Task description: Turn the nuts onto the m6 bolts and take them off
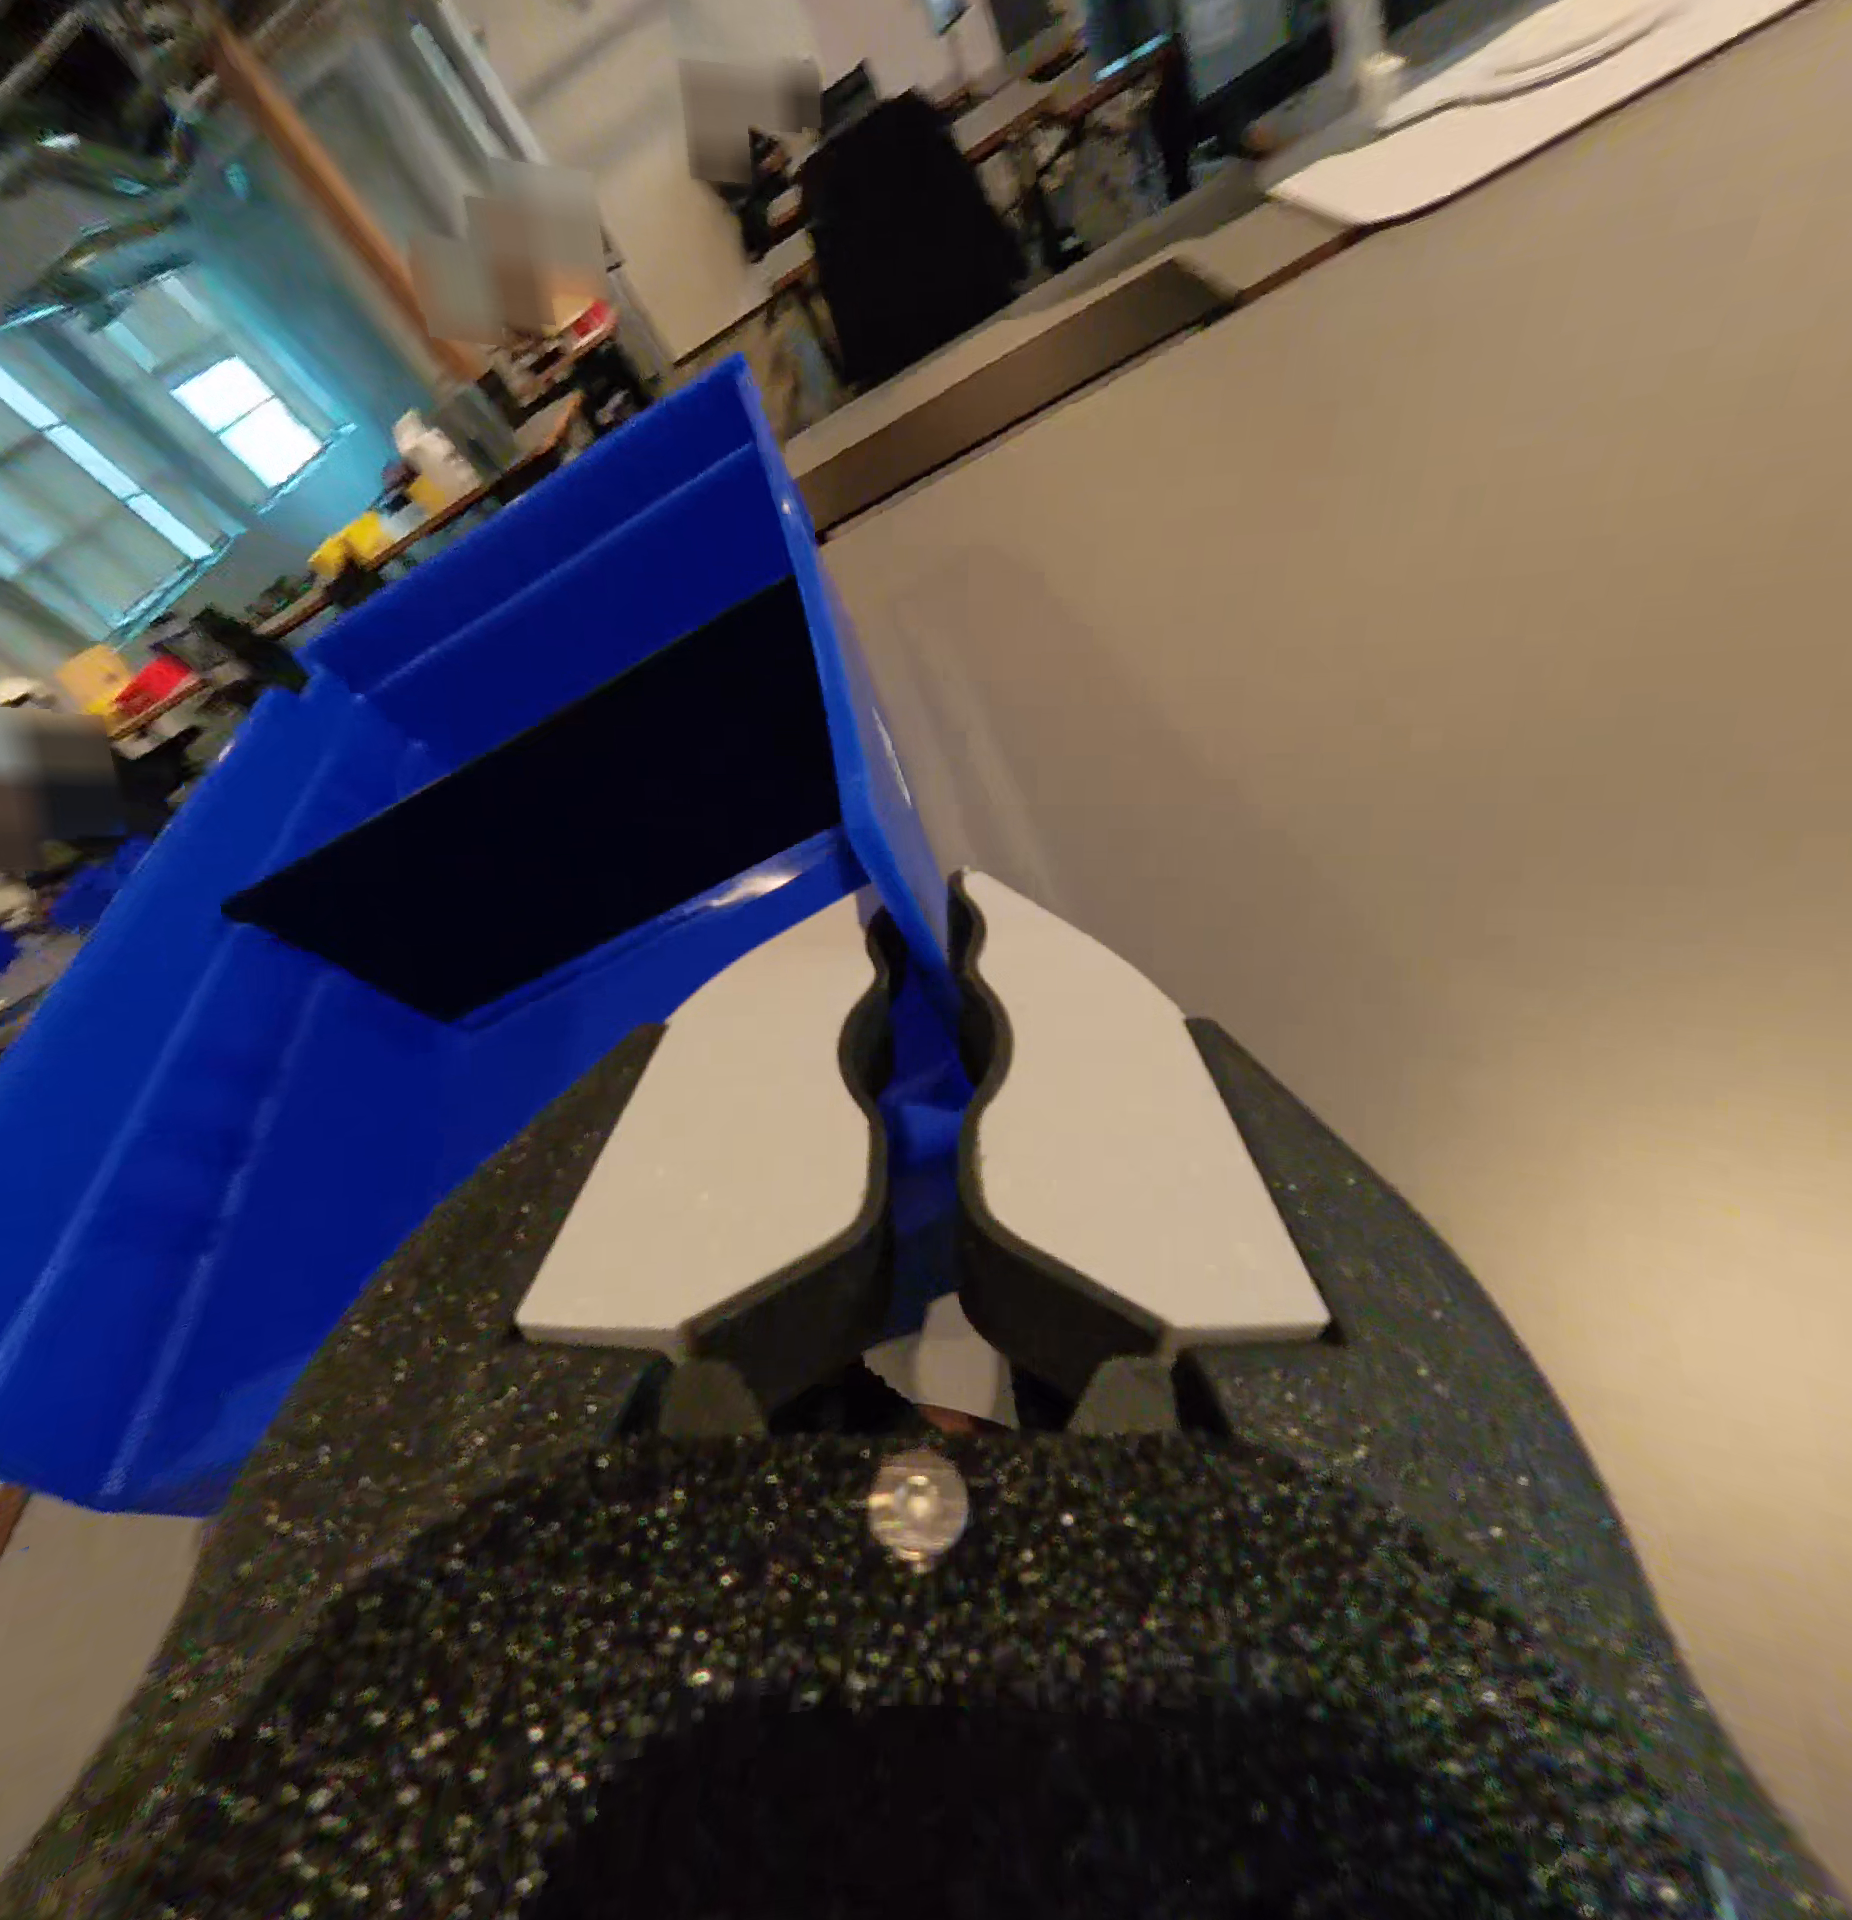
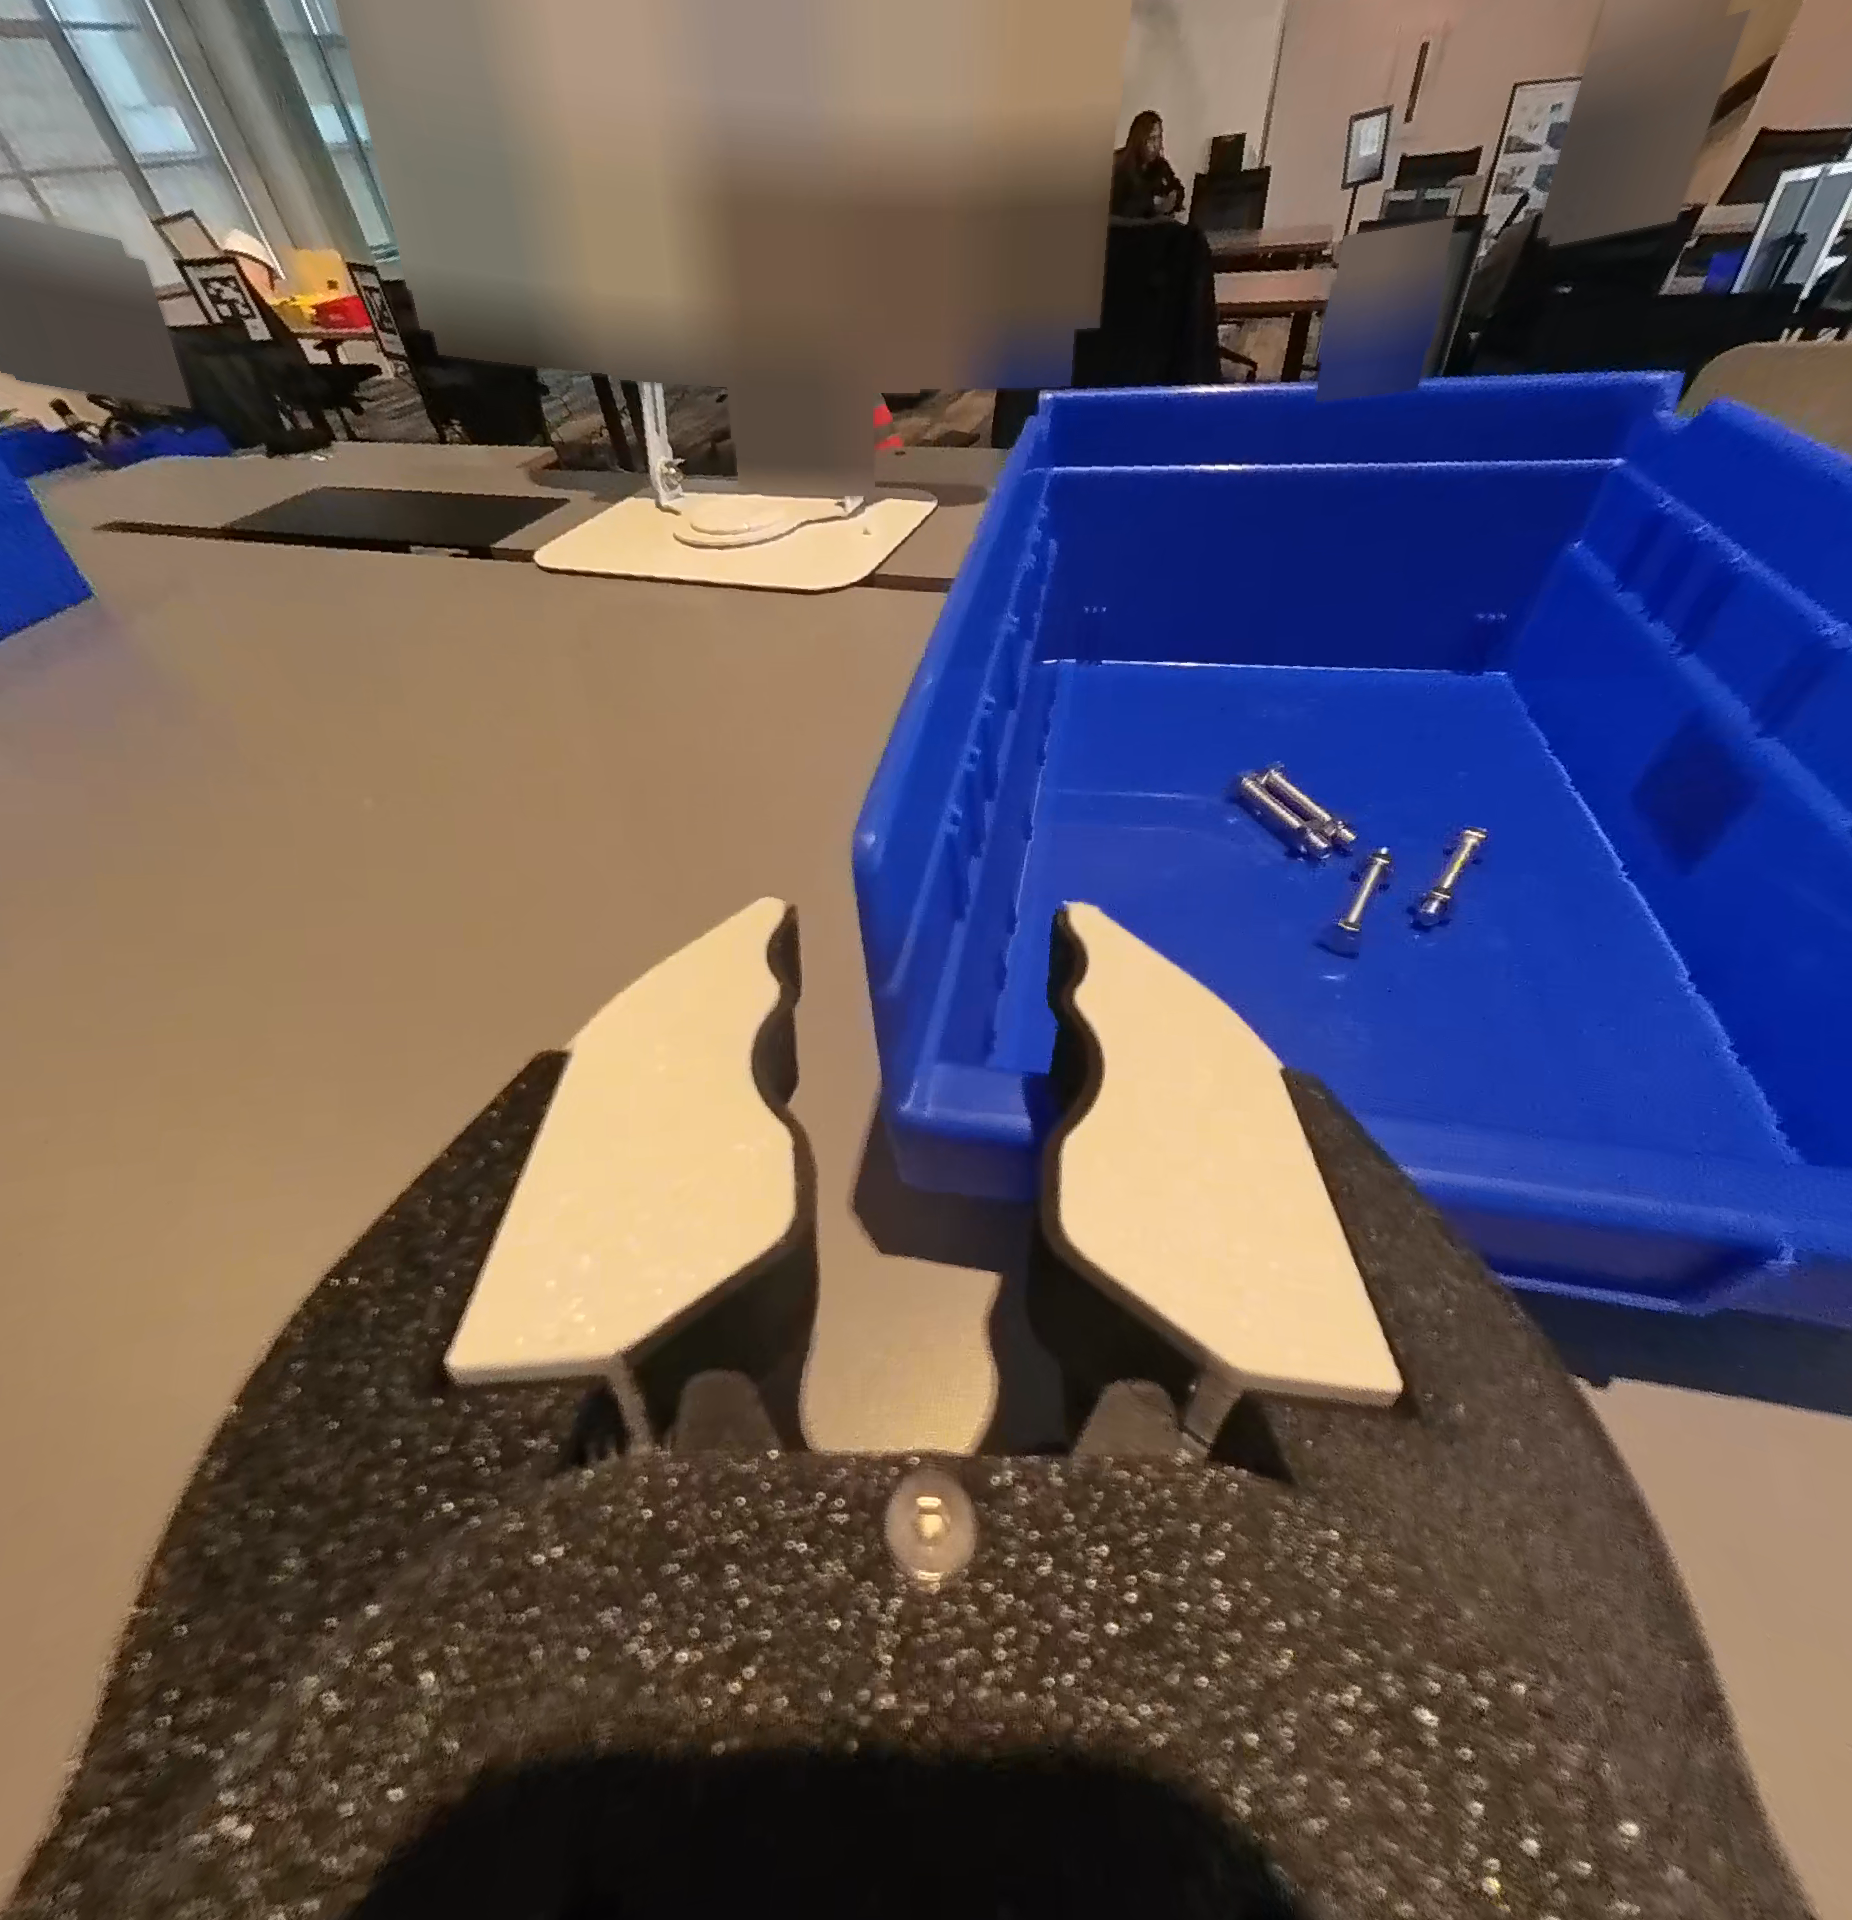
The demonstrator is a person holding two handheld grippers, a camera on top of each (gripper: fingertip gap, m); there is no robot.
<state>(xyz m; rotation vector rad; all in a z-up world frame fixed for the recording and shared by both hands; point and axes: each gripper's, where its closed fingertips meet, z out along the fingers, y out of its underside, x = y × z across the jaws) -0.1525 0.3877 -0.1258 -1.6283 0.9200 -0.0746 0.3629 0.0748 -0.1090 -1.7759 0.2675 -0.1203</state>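
Big and busy, the room behind has desks, windows and a person far off. Up close a wide grey counter (image 2: 382,883) carries everything.

On the counter sits a blue bin (image 2: 1161,1122), the biggest thing here. It is likely there to keep the small parts from rolling away. In the left wrist view a blue bin wall (image 1: 880,790) runs right between the fingers of the left gripper (image 1: 920,914). These fingers are squeezed onto that thin wall. I think the left gripper holds the bin so it will not slide. I cannot tell if this is the same bin that the right view shows.

The right gripper (image 2: 922,935) hangs over the counter at the bin's near left corner. Its fingers are spread apart and hold nothing. One finger (image 2: 1192,1143) sits in front of the bin's front wall.

Four bolts (image 2: 1358,862) lie flat on the bin floor, the smallest things here. Two lie side by side and touch. Two more lie near them. They are well ahead and to the right of the free fingers. Some seem to have nuts on them, but they are too small to be sure.
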